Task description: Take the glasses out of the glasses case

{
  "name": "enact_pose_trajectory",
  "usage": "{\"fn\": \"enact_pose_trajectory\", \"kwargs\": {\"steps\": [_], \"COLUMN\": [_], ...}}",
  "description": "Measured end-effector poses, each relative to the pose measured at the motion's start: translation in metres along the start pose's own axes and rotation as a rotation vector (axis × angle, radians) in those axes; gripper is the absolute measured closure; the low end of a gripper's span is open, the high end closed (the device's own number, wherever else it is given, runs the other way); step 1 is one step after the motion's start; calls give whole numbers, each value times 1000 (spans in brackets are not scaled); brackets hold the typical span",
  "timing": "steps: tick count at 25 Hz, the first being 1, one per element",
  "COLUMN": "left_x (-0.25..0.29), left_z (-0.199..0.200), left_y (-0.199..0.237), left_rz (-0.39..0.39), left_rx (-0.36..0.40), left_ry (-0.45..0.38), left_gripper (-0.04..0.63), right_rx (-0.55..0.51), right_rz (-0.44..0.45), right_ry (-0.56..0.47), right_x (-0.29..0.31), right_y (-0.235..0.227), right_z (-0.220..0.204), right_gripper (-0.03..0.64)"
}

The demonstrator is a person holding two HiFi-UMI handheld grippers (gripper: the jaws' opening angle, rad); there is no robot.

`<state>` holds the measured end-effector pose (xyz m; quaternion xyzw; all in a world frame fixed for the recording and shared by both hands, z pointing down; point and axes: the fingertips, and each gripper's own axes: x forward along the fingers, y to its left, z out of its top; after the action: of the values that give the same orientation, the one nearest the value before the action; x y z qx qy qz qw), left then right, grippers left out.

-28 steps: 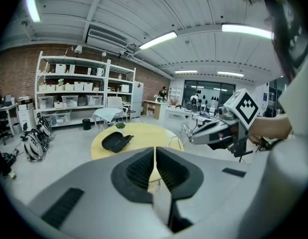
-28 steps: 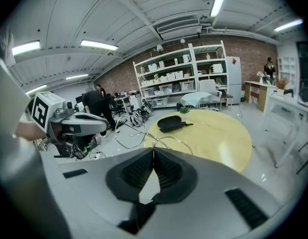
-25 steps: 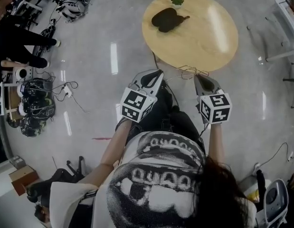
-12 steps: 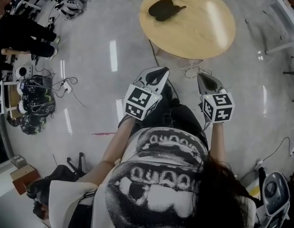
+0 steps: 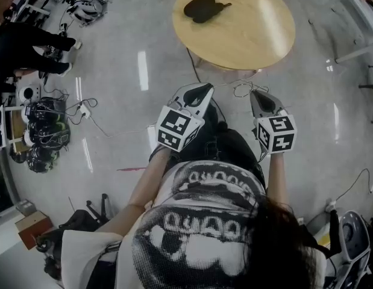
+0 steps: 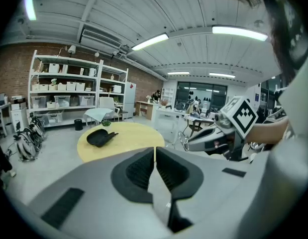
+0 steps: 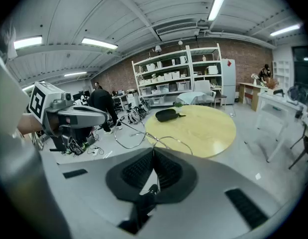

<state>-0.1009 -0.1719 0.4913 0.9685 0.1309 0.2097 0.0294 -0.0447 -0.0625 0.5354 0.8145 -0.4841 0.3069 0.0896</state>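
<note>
The thin wire-frame glasses [image 5: 241, 89] are already out, at picture centre! The right gripper [image 7: 153, 156] is clenched on them, apparently by a dark temple arm, though that wire is hard to read. The left gripper [image 6: 154, 153] is clamped on nothing. The dark oval glasses case [image 5: 203, 8] lies open, top centre, on the round wooden table [image 5: 246, 41]. Perhaps only setting the glasses down remains.

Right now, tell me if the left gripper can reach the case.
Probably not. The left gripper hangs over the floor, short of the table, and the case lies near the table's far edge.
</note>
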Motion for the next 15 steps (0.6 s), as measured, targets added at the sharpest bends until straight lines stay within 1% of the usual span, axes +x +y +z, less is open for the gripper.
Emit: {"fn": "enact_pose_trajectory", "kwargs": {"steps": [15], "left_x": [6], "left_z": [9], "left_y": [-2], "left_rz": [2], "left_rx": [1], "left_ry": [-33], "left_gripper": [575], "right_rx": [-42], "right_rz": [15], "right_ry": [4], "right_x": [3], "right_y": [2], "right_z": [5], "right_gripper": [614]}}
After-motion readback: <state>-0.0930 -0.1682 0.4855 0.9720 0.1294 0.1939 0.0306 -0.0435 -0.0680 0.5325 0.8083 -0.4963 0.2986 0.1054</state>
